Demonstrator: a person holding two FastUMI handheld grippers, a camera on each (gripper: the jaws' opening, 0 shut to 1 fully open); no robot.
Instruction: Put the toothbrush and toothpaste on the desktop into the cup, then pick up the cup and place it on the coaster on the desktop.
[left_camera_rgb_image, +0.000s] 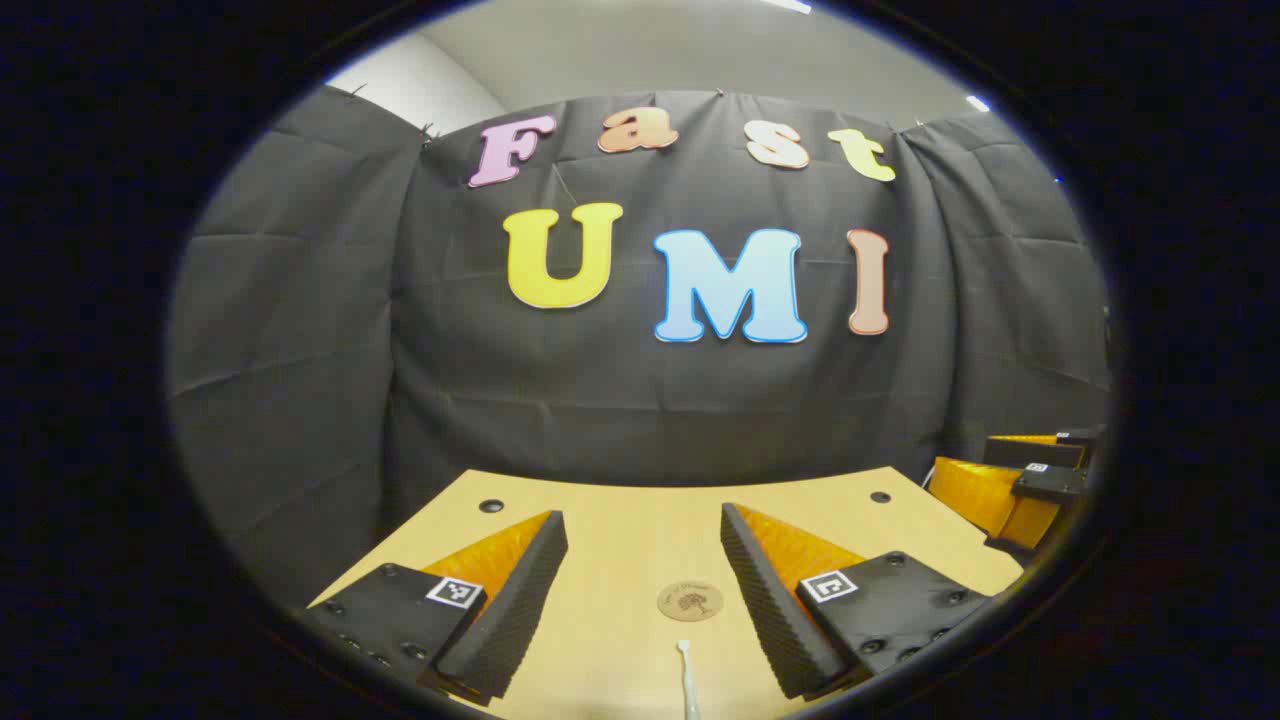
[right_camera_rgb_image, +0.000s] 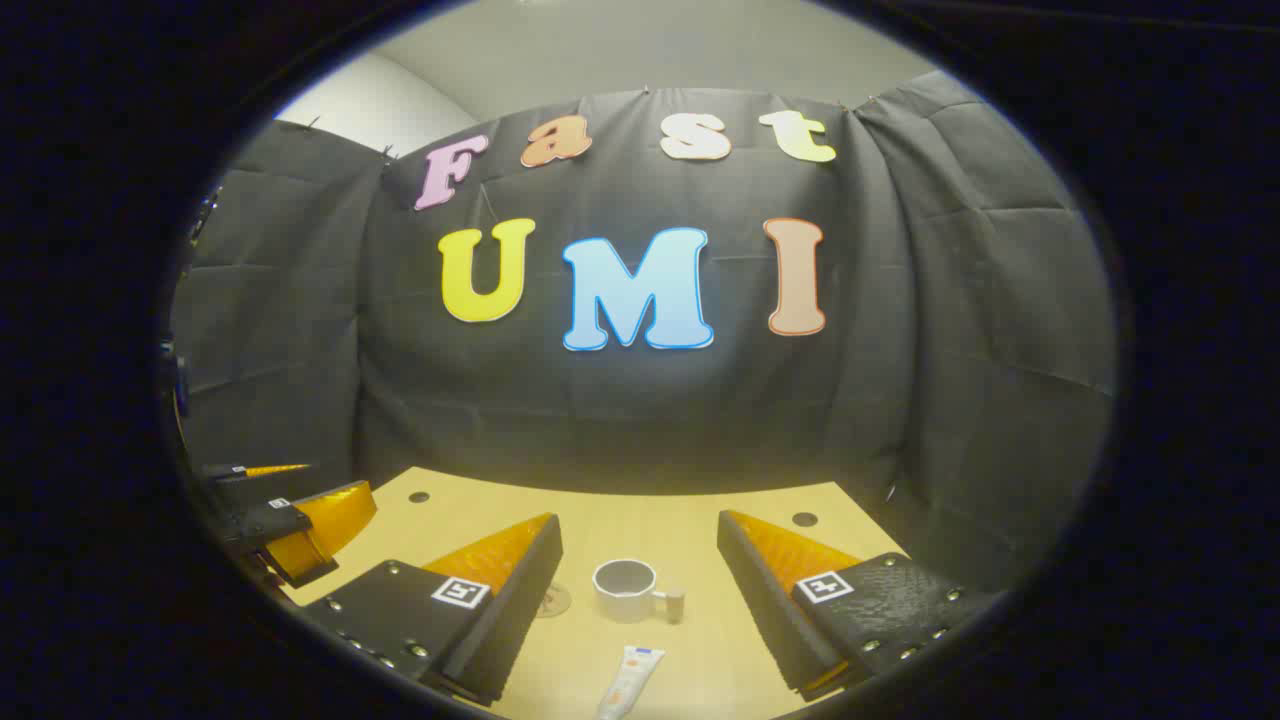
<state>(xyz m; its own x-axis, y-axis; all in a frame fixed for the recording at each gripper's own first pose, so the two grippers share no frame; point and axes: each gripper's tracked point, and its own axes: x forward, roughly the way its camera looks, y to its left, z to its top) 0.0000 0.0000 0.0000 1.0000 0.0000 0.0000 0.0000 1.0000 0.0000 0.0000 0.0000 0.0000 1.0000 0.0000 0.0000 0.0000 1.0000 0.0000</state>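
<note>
The left hand-held gripper (left_camera_rgb_image: 640, 590) hovers over the light wooden surface (left_camera_rgb_image: 620, 520) with its two fingers wide apart and nothing between them. Just past its fingertips lies the round brown coaster with a dark tree mark (left_camera_rgb_image: 690, 601), and nearer to the camera than the coaster, the thin white toothbrush (left_camera_rgb_image: 686, 680) lies flat, its head pointing toward the coaster.

The right hand-held gripper (right_camera_rgb_image: 635, 590) also has its fingers apart and holds nothing. In front of it stands the white ceramic cup with a side handle (right_camera_rgb_image: 626, 588), upright and seemingly empty. The white toothpaste tube with an orange print (right_camera_rgb_image: 628, 682) lies flat on the surface, nearer to the camera than the cup and apart from it. The coaster shows partly just left of the cup, behind the gripper's left finger.

I judge that the task is at its very beginning: toothbrush and toothpaste are both outside the cup, and the cup does not stand on the coaster yet. All steps are left.
</note>
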